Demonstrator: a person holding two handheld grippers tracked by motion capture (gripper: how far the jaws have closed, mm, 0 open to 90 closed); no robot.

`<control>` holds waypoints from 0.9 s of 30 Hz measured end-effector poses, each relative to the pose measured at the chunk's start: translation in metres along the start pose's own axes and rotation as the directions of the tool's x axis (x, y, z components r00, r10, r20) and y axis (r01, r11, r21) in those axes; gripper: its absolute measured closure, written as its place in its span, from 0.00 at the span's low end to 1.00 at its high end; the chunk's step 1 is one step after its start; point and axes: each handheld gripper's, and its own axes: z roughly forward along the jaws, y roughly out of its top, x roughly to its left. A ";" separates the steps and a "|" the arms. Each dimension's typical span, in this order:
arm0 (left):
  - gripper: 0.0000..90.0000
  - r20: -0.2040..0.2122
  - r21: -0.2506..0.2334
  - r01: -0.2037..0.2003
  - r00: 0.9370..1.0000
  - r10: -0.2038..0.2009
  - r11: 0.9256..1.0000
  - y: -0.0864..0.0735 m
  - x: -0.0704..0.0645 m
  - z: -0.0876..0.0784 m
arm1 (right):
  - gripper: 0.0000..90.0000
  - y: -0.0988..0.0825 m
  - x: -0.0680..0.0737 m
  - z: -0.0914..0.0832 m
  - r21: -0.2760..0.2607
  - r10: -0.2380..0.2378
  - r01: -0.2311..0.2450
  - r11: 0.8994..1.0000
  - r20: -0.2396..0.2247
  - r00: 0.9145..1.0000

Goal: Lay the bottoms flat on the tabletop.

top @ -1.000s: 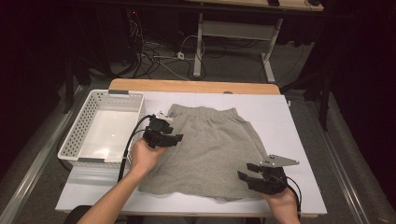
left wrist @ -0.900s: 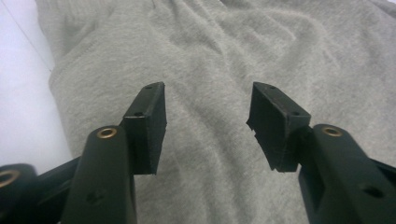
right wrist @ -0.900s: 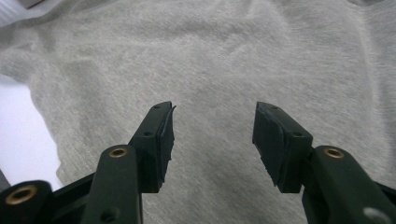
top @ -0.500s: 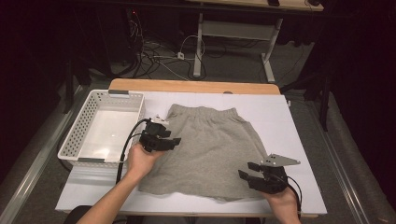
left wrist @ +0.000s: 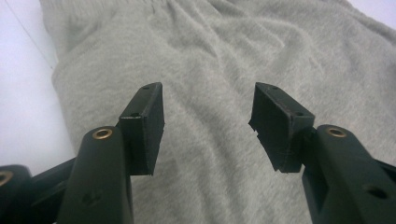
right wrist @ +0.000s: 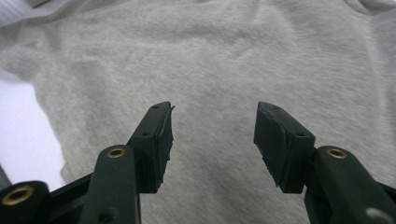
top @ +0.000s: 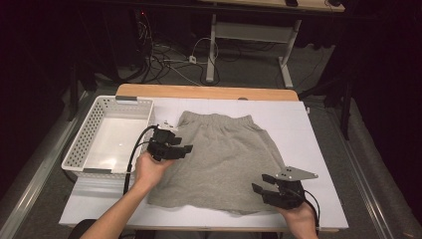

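Both grippers, left (top: 180, 148) and right (top: 263, 183), hover open and empty over soft, limp grey shorts (top: 224, 159); pinching the hem corners should work best.

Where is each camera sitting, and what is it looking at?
High view: above the table's near side, looking forward and down at the grey shorts, white basket, both forearms, left tongs and right tongs.
Left gripper view: rides on the left tongs, looking along open jaws at the shorts.
Right gripper view: rides on the right tongs, open jaws over the shorts.
Shared: all three show the shorts.
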 end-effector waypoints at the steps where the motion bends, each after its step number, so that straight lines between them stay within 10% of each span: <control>1: 0.47 -0.003 -0.005 0.004 1.000 -0.004 1.000 0.002 0.000 0.001 | 0.53 0.000 0.002 0.000 0.000 -0.008 0.008 1.000 -0.001 1.000; 27: 0.41 -0.037 0.018 0.041 0.999 -0.040 0.999 0.054 0.016 0.022 | 0.49 0.001 0.006 0.001 -0.002 -0.023 0.023 1.000 -0.007 1.000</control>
